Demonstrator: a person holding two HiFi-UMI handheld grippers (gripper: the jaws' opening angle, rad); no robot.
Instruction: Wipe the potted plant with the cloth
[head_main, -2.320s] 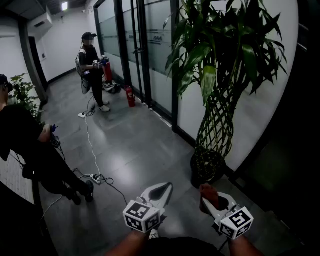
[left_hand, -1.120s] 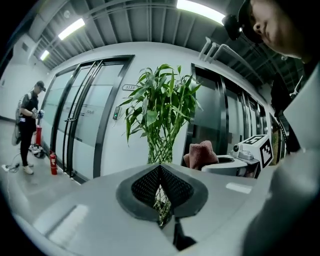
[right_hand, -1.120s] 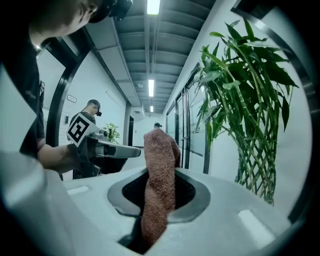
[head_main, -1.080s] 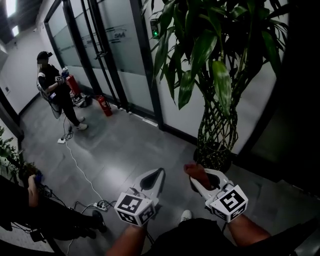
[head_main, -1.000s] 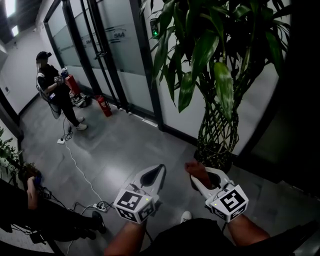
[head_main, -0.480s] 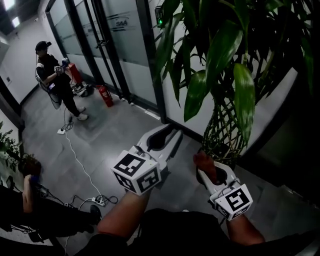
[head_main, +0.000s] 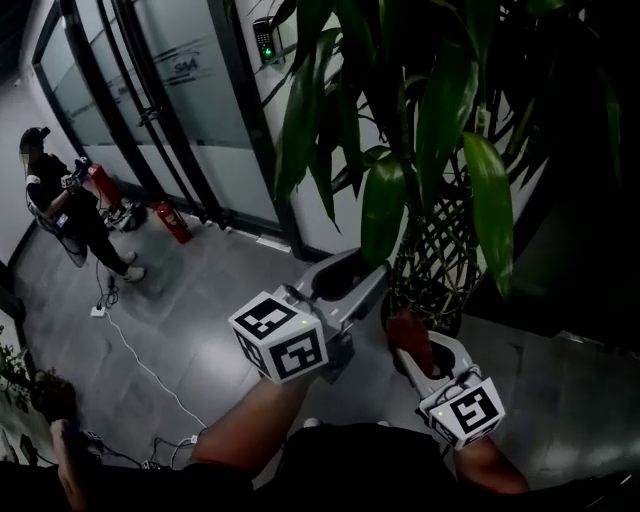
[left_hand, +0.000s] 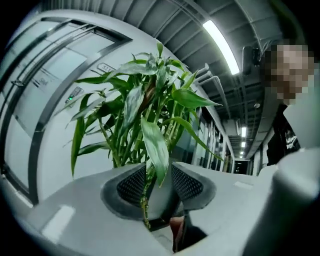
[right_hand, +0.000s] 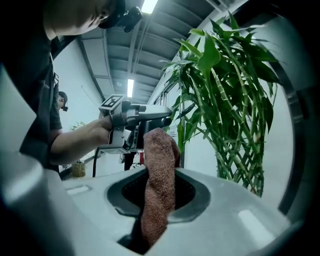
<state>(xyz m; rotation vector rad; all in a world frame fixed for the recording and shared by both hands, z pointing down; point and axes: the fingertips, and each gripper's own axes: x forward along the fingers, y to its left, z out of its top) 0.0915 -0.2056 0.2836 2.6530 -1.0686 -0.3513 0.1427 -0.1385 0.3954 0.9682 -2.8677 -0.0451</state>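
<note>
A tall potted plant (head_main: 440, 120) with a braided stem (head_main: 447, 245) stands against the white wall. My left gripper (head_main: 362, 274) is raised among its hanging leaves. Its jaws are opening, and in the left gripper view one drooping leaf (left_hand: 155, 147) hangs between the two pads without being pinched. My right gripper (head_main: 415, 348) sits lower, to the right, in front of the pot (head_main: 432, 312). It is shut on a reddish-brown cloth (right_hand: 159, 160), which sticks up out of the jaws. In the right gripper view the left gripper (right_hand: 167, 118) shows beside the plant (right_hand: 235, 100).
Glass doors (head_main: 150, 90) run along the wall on the left, with a red fire extinguisher (head_main: 172, 222) at their foot. A person (head_main: 62, 200) stands at the far left. A white cable (head_main: 135, 350) trails over the grey floor.
My left gripper has risen and moved forward in among the leaves, and its jaws have opened. I have come closer to the plant. The right gripper has stayed low with the cloth.
</note>
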